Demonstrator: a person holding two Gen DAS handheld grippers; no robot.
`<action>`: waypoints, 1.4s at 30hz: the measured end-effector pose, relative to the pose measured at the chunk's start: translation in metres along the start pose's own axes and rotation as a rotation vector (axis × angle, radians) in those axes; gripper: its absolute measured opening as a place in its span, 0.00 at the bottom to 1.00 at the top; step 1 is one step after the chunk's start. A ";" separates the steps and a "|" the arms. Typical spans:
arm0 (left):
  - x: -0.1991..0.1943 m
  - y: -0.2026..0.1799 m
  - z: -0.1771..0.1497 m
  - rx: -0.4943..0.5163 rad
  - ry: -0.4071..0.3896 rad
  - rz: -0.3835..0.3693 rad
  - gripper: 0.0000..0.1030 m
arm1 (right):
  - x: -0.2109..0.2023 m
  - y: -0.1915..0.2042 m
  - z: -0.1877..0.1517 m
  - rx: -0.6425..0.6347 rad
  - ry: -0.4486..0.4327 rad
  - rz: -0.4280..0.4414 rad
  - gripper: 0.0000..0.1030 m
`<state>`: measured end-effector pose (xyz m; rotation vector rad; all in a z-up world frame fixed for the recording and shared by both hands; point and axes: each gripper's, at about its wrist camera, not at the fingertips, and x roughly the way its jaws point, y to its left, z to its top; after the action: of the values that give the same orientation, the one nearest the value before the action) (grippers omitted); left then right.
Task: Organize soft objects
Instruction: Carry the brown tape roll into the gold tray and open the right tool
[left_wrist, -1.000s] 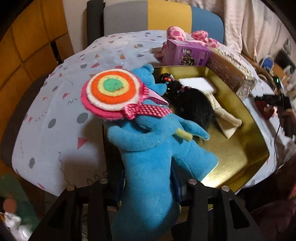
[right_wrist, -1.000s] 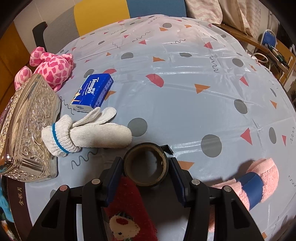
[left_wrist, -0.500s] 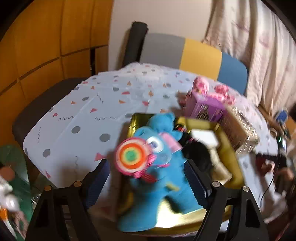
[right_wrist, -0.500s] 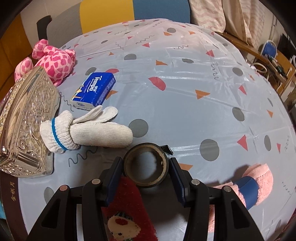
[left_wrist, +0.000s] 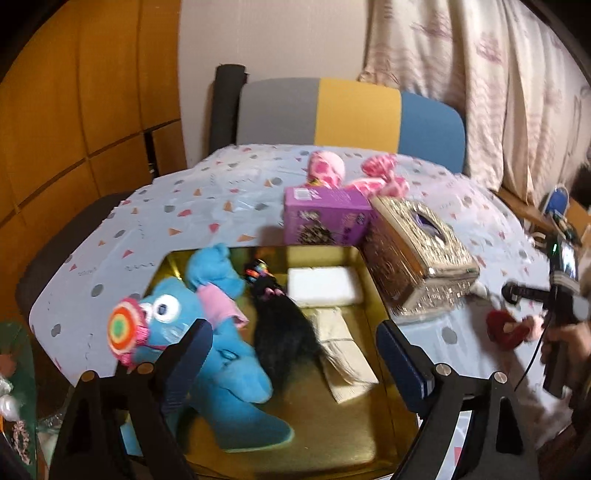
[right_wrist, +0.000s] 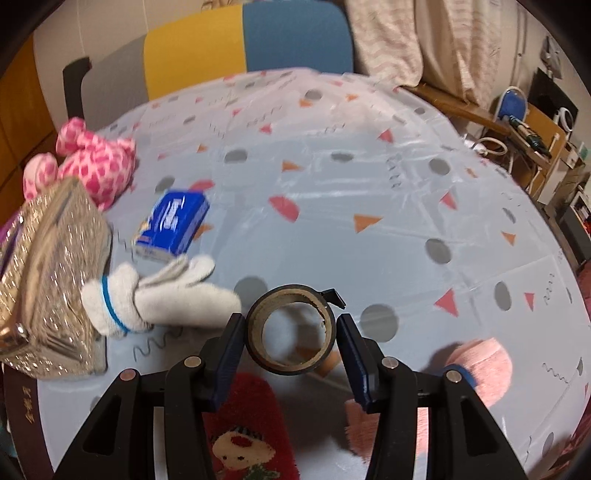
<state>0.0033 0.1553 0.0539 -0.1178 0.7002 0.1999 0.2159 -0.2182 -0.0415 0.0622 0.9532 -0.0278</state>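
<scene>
Left gripper (left_wrist: 291, 363) jaws had just been opening, now spread with nothing gripped; blue plush (left_wrist: 218, 354) lay in the gold tray (left_wrist: 332, 435) beside the black furry thing (left_wrist: 284, 332). Right gripper (right_wrist: 291, 363) jaws pinched the tape roll (right_wrist: 291, 328) above the counter (right_wrist: 369, 184).

**A lived-in home room**

A home is indicated by the desk (right_wrist: 369, 192) covered with a patterned plastic cloth, the tricolour upholstered chair (left_wrist: 351, 114), pale drapes (left_wrist: 480, 92) hung along the wall, wood panelling (left_wrist: 92, 92), and plush toys (left_wrist: 207, 332) and a tissue box (left_wrist: 417, 258) laid about.
</scene>
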 end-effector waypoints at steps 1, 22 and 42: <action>0.003 -0.006 -0.002 0.014 0.010 0.001 0.88 | -0.004 0.000 0.002 0.005 -0.016 0.002 0.49; 0.009 0.025 -0.019 -0.056 0.042 0.056 0.88 | -0.107 0.044 -0.007 -0.101 -0.256 0.307 0.49; 0.003 0.076 -0.028 -0.194 0.047 0.112 0.89 | -0.153 0.233 -0.116 -0.553 -0.062 0.669 0.49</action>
<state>-0.0288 0.2254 0.0272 -0.2700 0.7336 0.3732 0.0451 0.0218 0.0253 -0.1328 0.8123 0.8433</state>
